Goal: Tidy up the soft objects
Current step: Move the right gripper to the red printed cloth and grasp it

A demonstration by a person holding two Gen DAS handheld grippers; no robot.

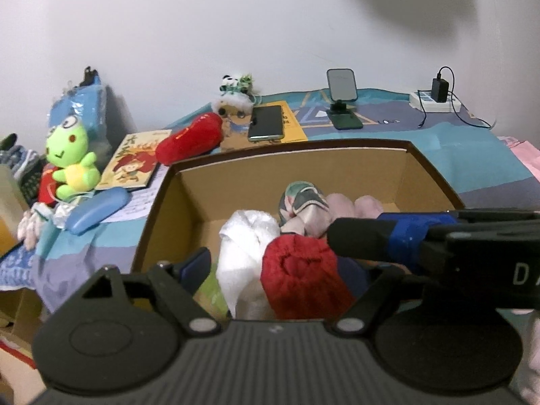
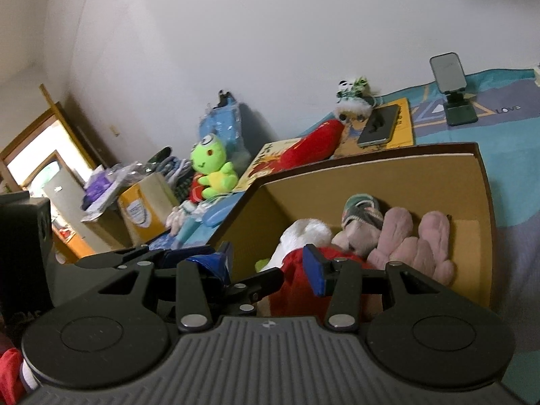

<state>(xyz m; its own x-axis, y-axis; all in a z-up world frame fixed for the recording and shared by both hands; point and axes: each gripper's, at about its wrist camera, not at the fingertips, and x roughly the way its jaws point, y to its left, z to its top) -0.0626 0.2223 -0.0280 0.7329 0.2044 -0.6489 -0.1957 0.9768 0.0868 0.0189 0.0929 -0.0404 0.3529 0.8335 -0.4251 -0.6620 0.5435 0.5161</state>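
Note:
An open cardboard box [image 1: 337, 165] on the bed holds a white fluffy bundle [image 1: 243, 246], a red rolled fabric piece [image 1: 297, 270], pink mittens [image 1: 351, 206] and a green-patterned knit item [image 1: 300, 199]. My left gripper [image 1: 283, 266] hangs open over the box's near end, its jaws wide on either side of the white and red pieces without pressing them. A foam-tipped finger [image 1: 357, 236] of my right gripper reaches in from the right. In the right wrist view my right gripper [image 2: 266, 266] is open above the red piece [image 2: 293, 290], beside the mittens [image 2: 415, 243].
On the bed left of the box sit a green frog plush [image 1: 71, 158], a red plush pepper [image 1: 189, 141], a blue case [image 1: 98, 209] and picture books. Behind lie a phone [image 1: 266, 123], a panda plush [image 1: 236, 84], a phone stand [image 1: 342, 101] and a power strip [image 1: 435, 101].

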